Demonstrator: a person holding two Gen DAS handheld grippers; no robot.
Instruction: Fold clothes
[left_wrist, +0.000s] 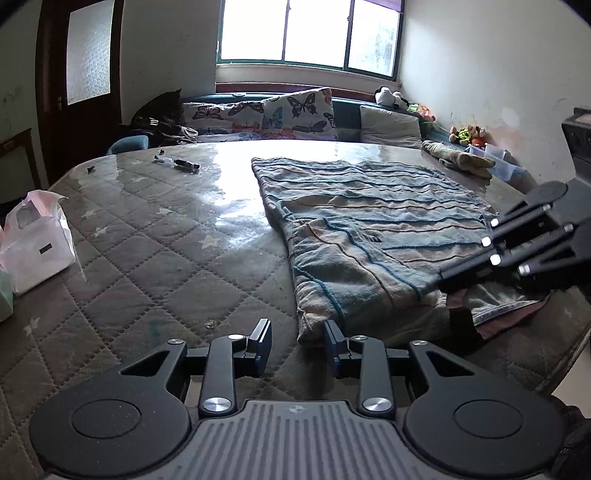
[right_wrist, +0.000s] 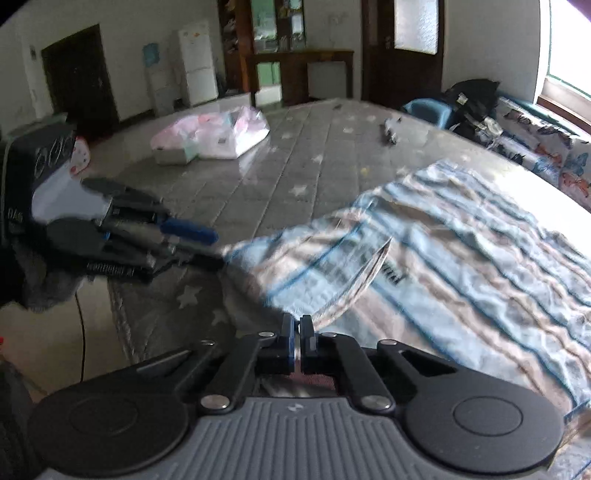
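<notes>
A striped blue and beige garment (left_wrist: 369, 229) lies on the quilted grey mattress (left_wrist: 147, 240), partly folded. My left gripper (left_wrist: 297, 332) is open, its jaws on either side of the garment's near corner. My right gripper (right_wrist: 297, 325) is shut on the garment's near edge (right_wrist: 332, 306). The garment (right_wrist: 443, 251) spreads to the right in the right wrist view. The right gripper also shows in the left wrist view (left_wrist: 448, 277), low over the garment's near right part. The left gripper shows in the right wrist view (right_wrist: 210, 243) at the garment's left corner.
A white plastic bag (left_wrist: 33, 240) sits at the mattress's left edge. A pen-like tool (left_wrist: 177, 161) lies at the far side. Butterfly pillows (left_wrist: 280, 114), a grey pillow (left_wrist: 391, 122) and soft toys (left_wrist: 469, 134) line the back. The mattress's near edge (right_wrist: 122, 314) drops to the floor.
</notes>
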